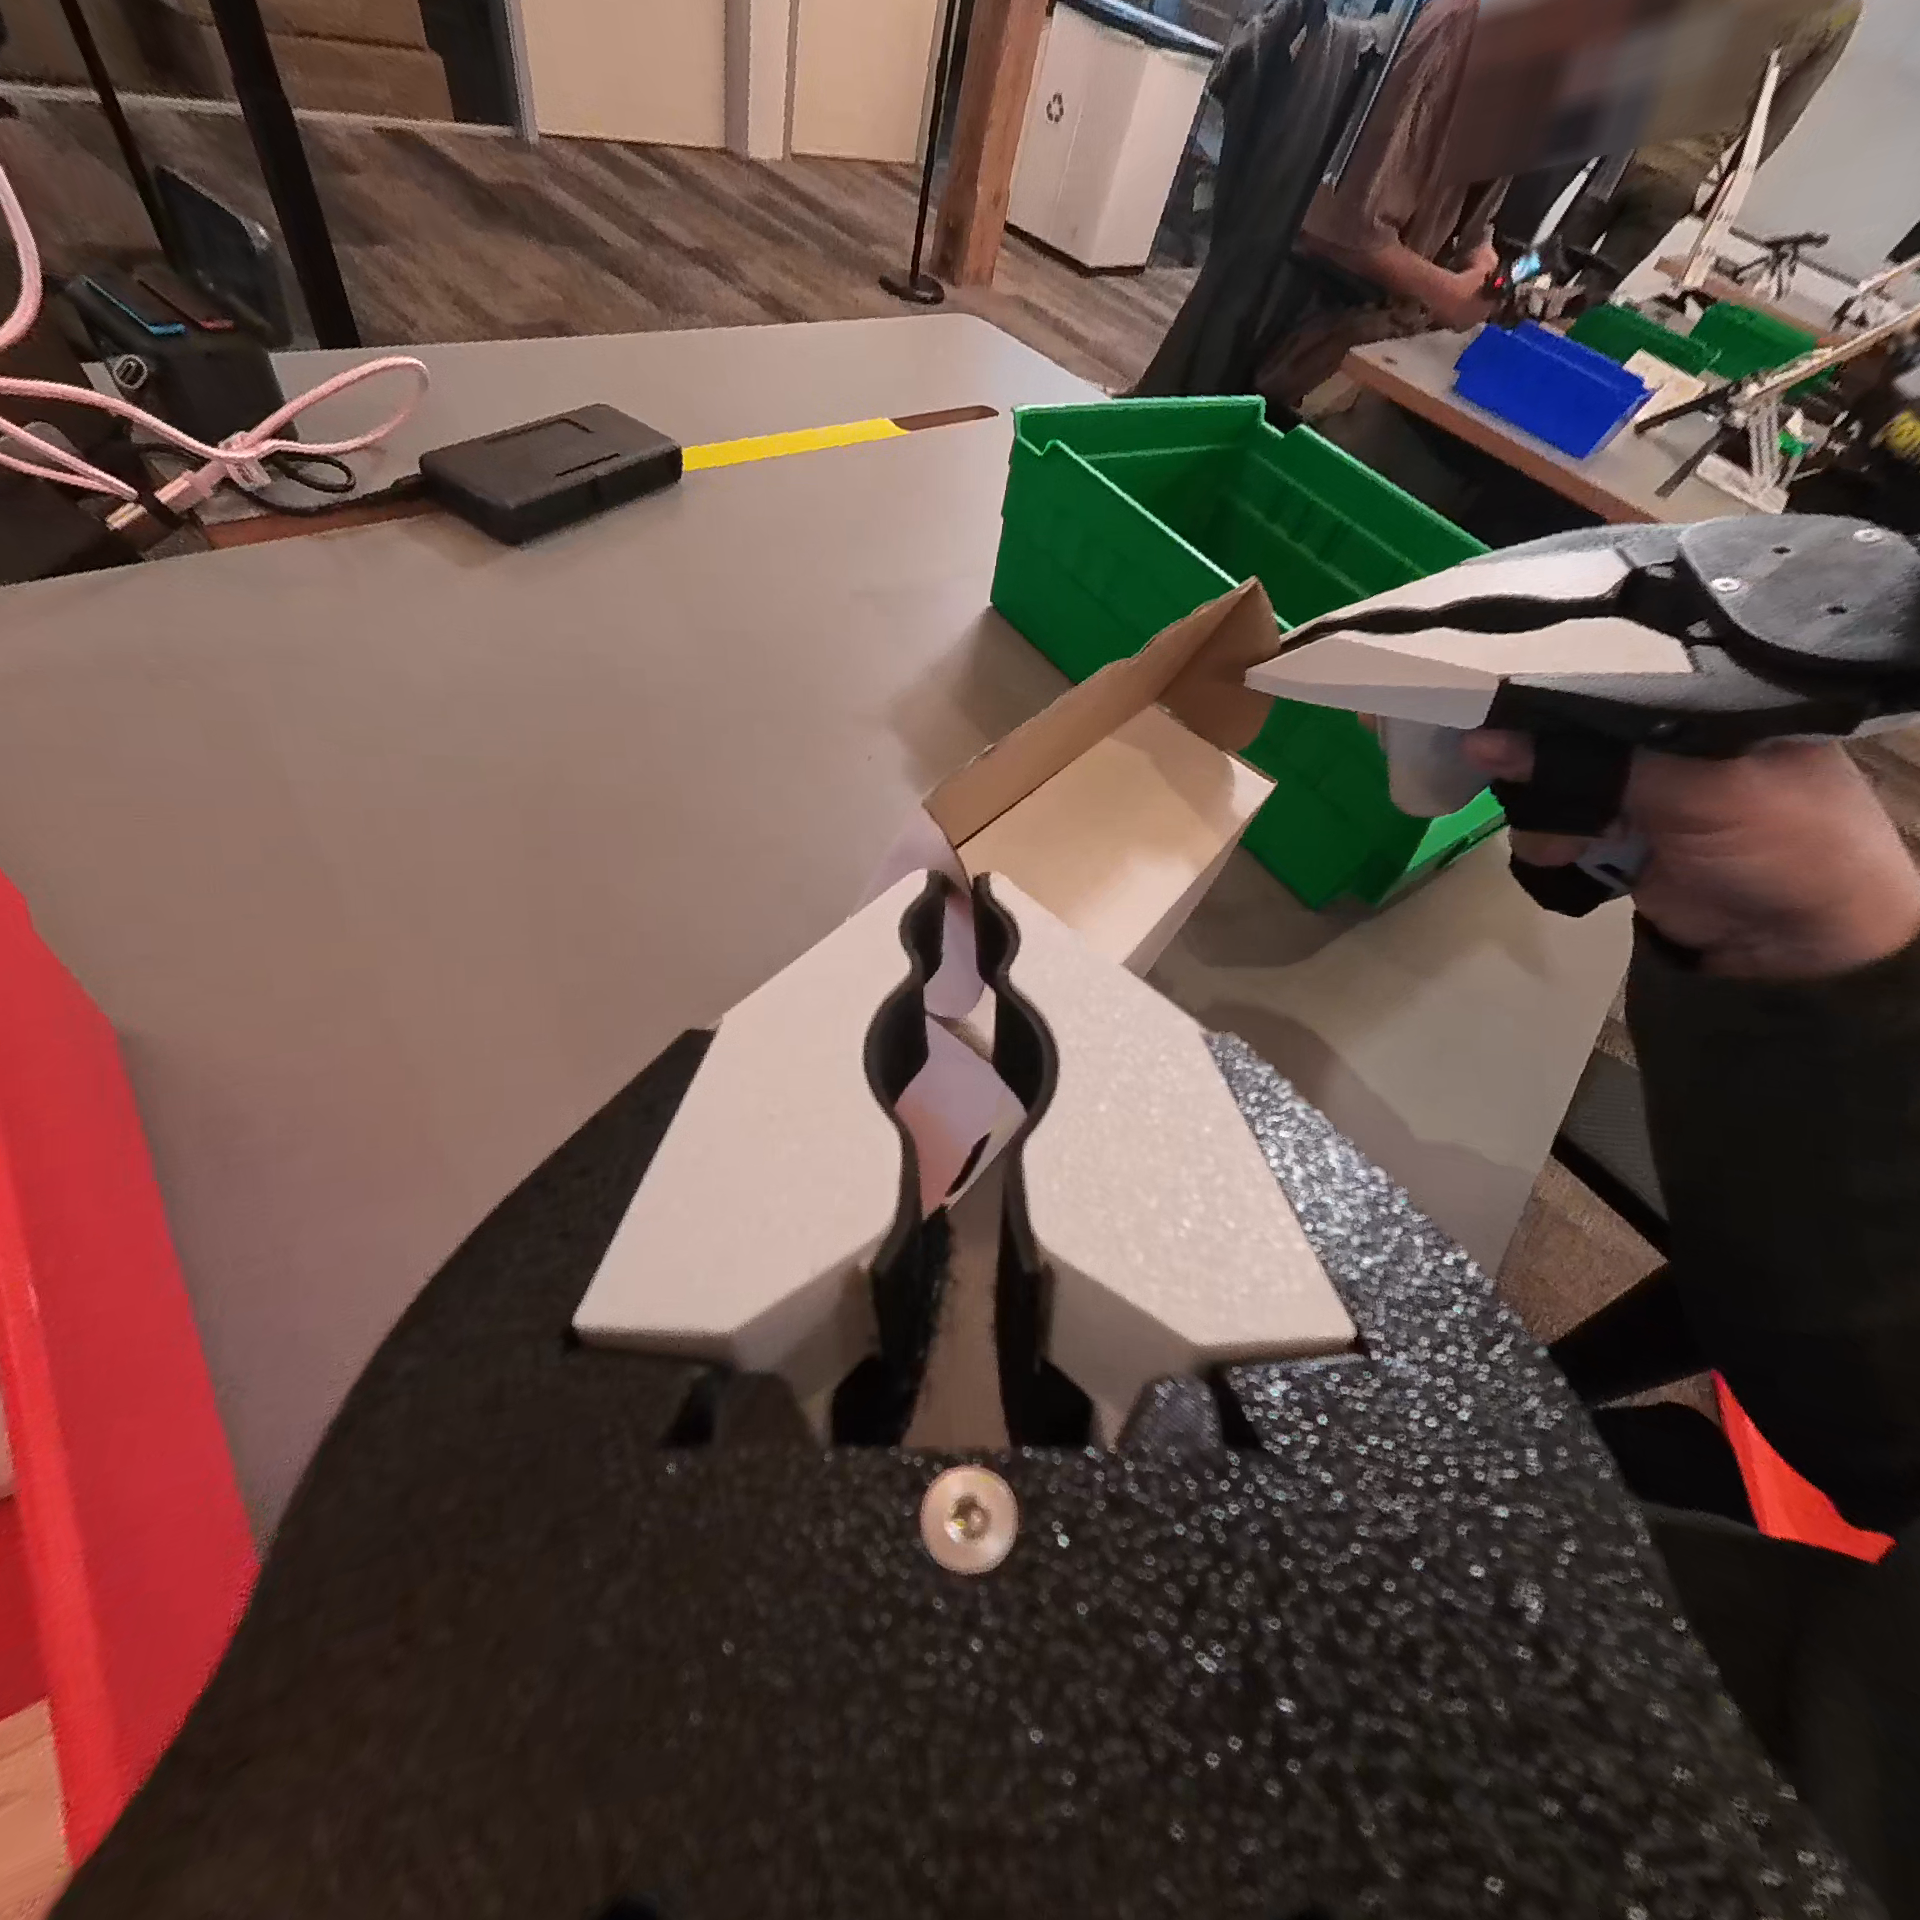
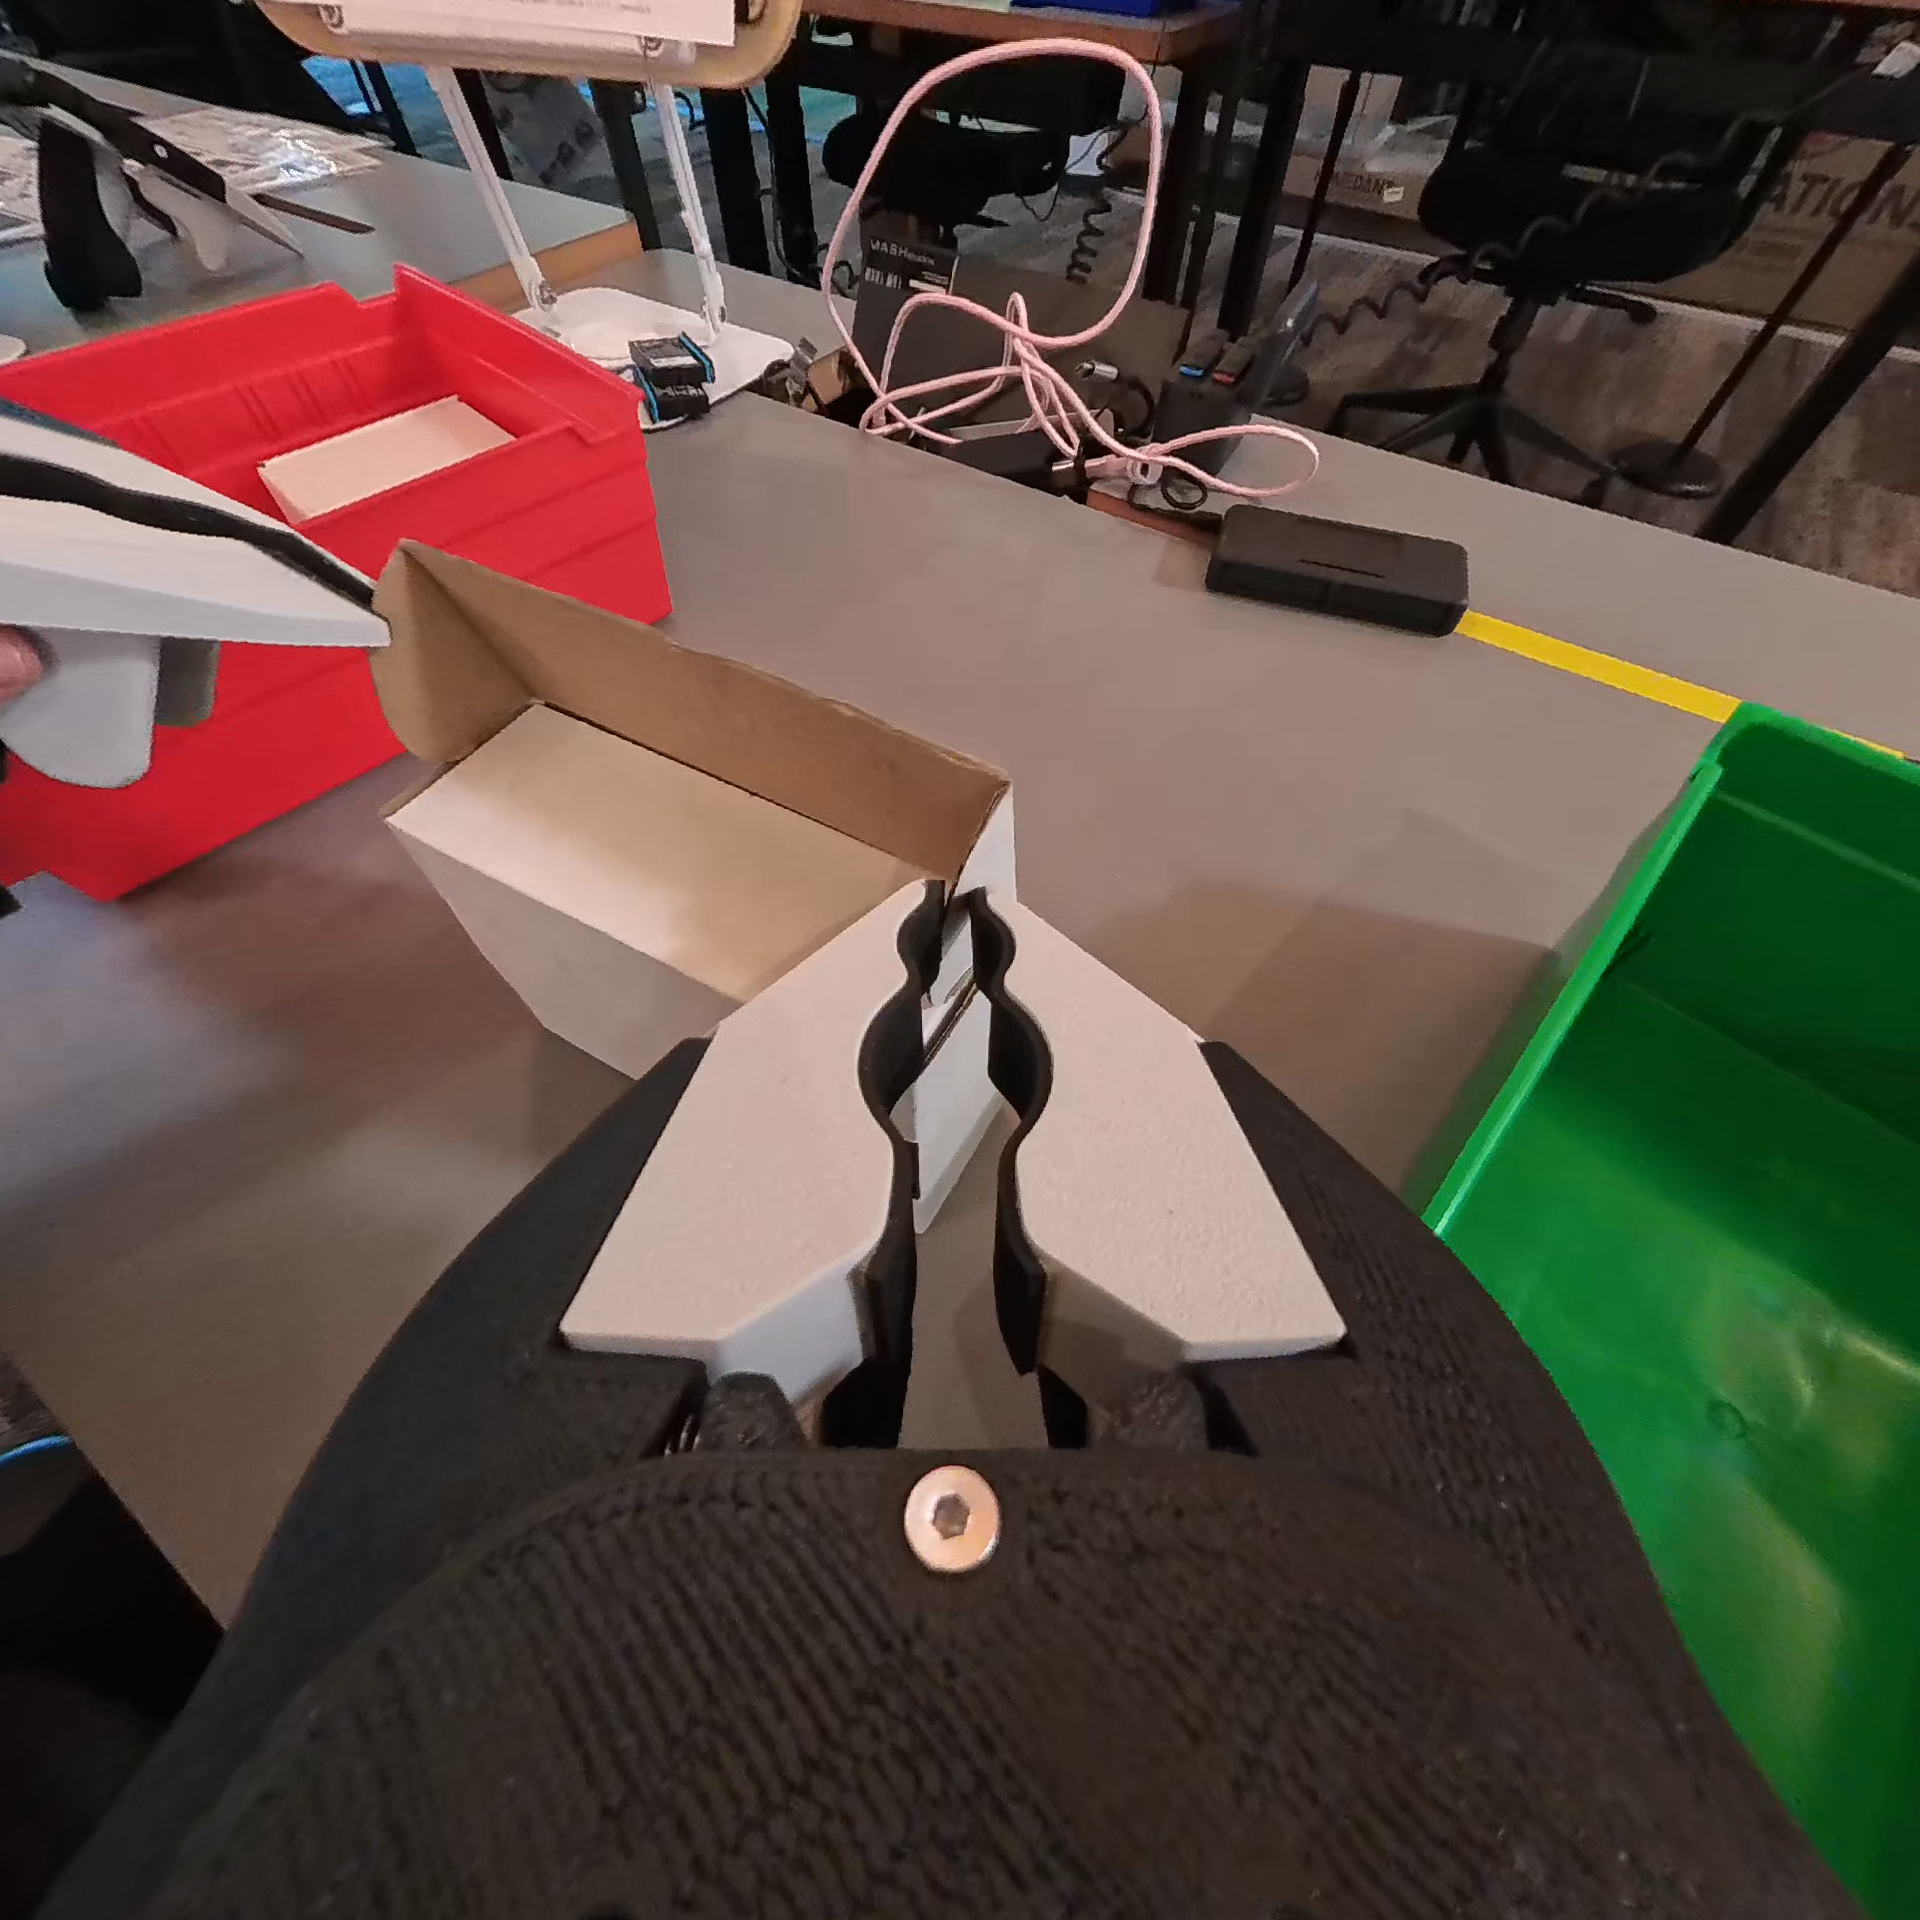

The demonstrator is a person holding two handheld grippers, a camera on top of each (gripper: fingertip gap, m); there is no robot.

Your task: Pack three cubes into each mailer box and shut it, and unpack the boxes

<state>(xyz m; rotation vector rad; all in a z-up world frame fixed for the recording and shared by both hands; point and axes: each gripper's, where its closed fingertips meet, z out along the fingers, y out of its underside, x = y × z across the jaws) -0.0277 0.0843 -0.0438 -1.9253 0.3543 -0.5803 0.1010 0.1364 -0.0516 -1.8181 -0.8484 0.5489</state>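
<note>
From my left cam: my left gripper (image 1: 961, 894) is pinched down on a side flap (image 1: 951, 940) of the white mailer box (image 1: 1112, 831), thin card caught between the wavy black pads. The right gripper (image 1: 1262, 665) comes in from the right, its tips nipping the opposite flap (image 1: 1221, 675), which shows brown on the inside. The box sits on the grey table (image 1: 468, 779), just in front of an open green bin (image 1: 1226, 520). A red bin (image 1: 94, 1195) edges in at far left. Further back there's a black device (image 1: 551, 473), pink cable (image 1: 239, 436) and yellow tape (image 1: 790, 447).
</note>
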